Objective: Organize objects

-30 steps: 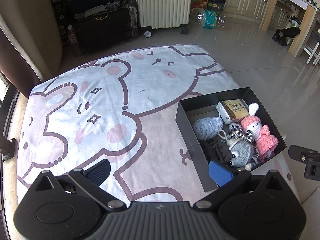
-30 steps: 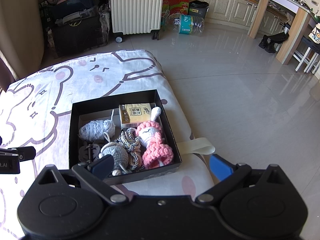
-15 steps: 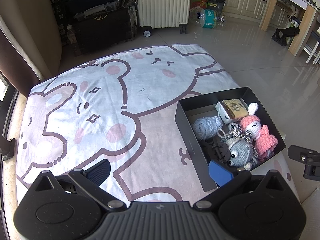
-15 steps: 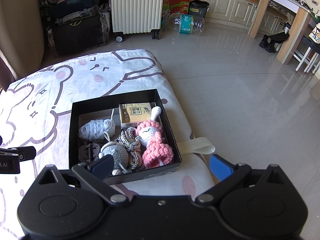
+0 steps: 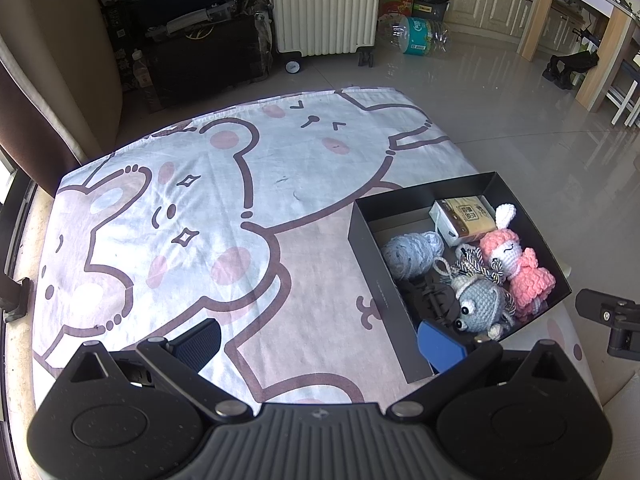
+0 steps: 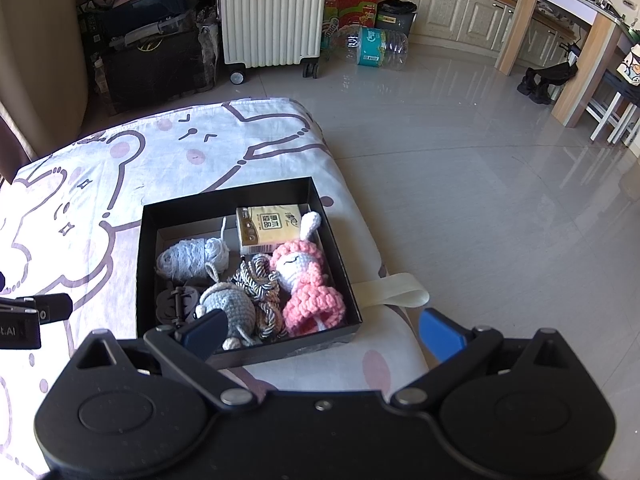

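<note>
A black open box [image 5: 370, 272] [image 6: 141, 264] sits on the right part of a cartoon-print blanket [image 5: 200, 216] [image 6: 80, 184]. Inside lie a pink crocheted bunny [image 5: 516, 264] [image 6: 308, 276], a grey crocheted mouse [image 5: 478, 306] [image 6: 232, 306], a pale yarn bundle [image 5: 412, 254] [image 6: 192, 258], a tissue pack [image 5: 464, 216] [image 6: 270, 228], a twisted cord [image 6: 260, 280] and a dark hair clip [image 5: 432, 296] [image 6: 176, 300]. My left gripper [image 5: 318, 342] stands open over the blanket, left of the box. My right gripper [image 6: 322, 332] stands open just before the box's near wall. Neither holds anything.
The blanket's right edge drops to a tiled floor [image 6: 480, 184]. A cream strap [image 6: 394, 288] sticks out beside the box. Farther off stand a white ribbed suitcase [image 5: 324, 4], dark cases [image 5: 200, 52], a water bottle pack [image 6: 370, 46] and wooden table legs [image 6: 584, 72].
Almost nothing: the left wrist view has shifted very slightly, and the box and its contents stay where they were. Both grippers remain open.
</note>
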The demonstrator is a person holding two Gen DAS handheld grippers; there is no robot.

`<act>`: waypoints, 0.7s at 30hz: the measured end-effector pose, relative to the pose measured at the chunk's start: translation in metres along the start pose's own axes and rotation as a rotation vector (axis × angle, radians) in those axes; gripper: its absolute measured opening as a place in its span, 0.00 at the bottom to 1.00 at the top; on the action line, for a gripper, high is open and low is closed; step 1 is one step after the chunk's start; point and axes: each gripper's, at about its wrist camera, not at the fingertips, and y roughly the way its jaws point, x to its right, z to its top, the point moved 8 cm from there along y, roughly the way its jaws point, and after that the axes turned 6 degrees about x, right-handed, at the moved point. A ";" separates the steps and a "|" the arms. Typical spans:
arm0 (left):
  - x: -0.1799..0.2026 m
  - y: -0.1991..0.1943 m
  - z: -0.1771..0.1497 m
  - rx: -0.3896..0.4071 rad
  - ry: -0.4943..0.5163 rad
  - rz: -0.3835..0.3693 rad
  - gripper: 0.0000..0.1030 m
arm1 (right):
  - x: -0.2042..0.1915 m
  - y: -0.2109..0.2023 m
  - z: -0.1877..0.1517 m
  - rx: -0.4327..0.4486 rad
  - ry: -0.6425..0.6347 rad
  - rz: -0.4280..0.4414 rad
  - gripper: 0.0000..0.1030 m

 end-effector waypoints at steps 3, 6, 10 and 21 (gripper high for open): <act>0.000 0.000 0.000 0.000 0.000 0.000 1.00 | 0.000 0.001 0.002 -0.001 -0.001 0.003 1.00; 0.000 0.000 0.000 -0.001 0.000 0.000 1.00 | 0.000 0.001 0.002 -0.002 0.000 0.003 1.00; 0.001 0.000 0.000 -0.001 0.000 -0.001 1.00 | 0.000 0.001 0.002 -0.001 -0.001 0.003 1.00; 0.001 0.000 0.000 -0.002 0.000 -0.001 1.00 | 0.000 0.000 0.002 -0.003 -0.001 0.004 1.00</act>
